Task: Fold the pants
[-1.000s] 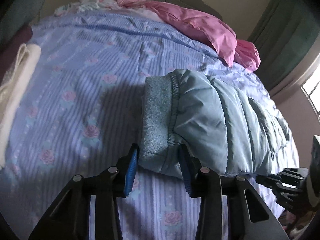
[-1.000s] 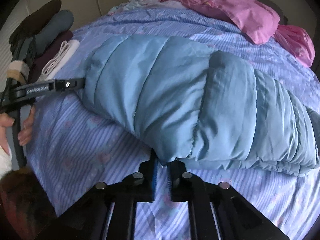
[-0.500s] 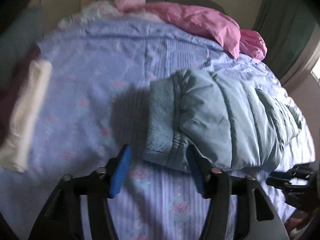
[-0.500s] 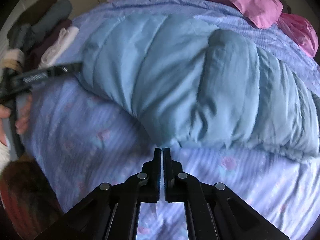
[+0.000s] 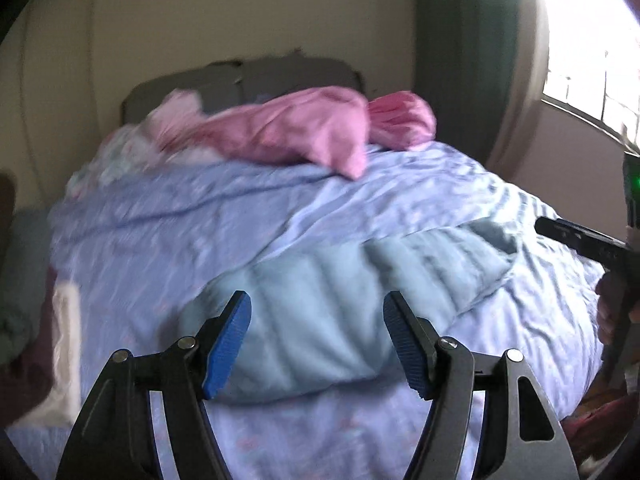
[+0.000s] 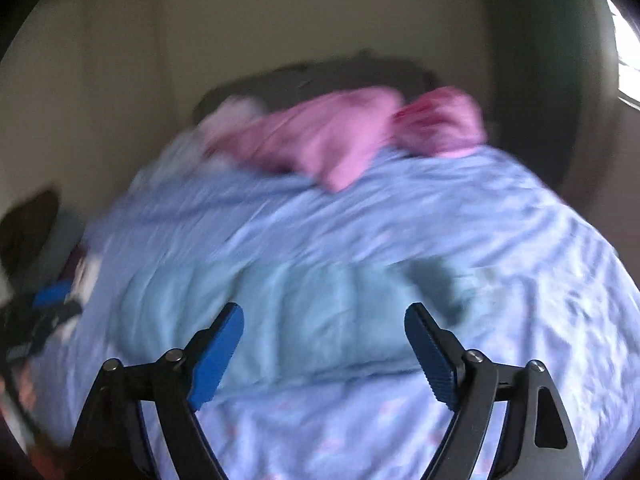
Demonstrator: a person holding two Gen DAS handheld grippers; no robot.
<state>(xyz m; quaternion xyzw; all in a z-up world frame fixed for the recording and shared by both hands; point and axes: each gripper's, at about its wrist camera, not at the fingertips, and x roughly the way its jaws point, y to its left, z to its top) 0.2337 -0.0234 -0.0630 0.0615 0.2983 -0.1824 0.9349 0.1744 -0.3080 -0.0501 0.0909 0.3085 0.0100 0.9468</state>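
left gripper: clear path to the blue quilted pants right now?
Probably yes. The left gripper is open, empty, and aimed straight at the blue quilted pants lying folded on the bedspread. Nothing sits between them; the pink garment lies farther back. The view is blurred, so depth is uncertain.

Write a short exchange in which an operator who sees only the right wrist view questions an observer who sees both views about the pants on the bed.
Operator: My right gripper is open, with the blue pants lying ahead of it. Is the left gripper holding them?
Observer: No. The left wrist view shows the left gripper with its jaws wide apart, pinching nothing. The pants lie on the bedspread.
Operator: The left side of my view is blurred. What lies there?
Observer: A white cloth lies at the bed's left edge, apart from the pants.
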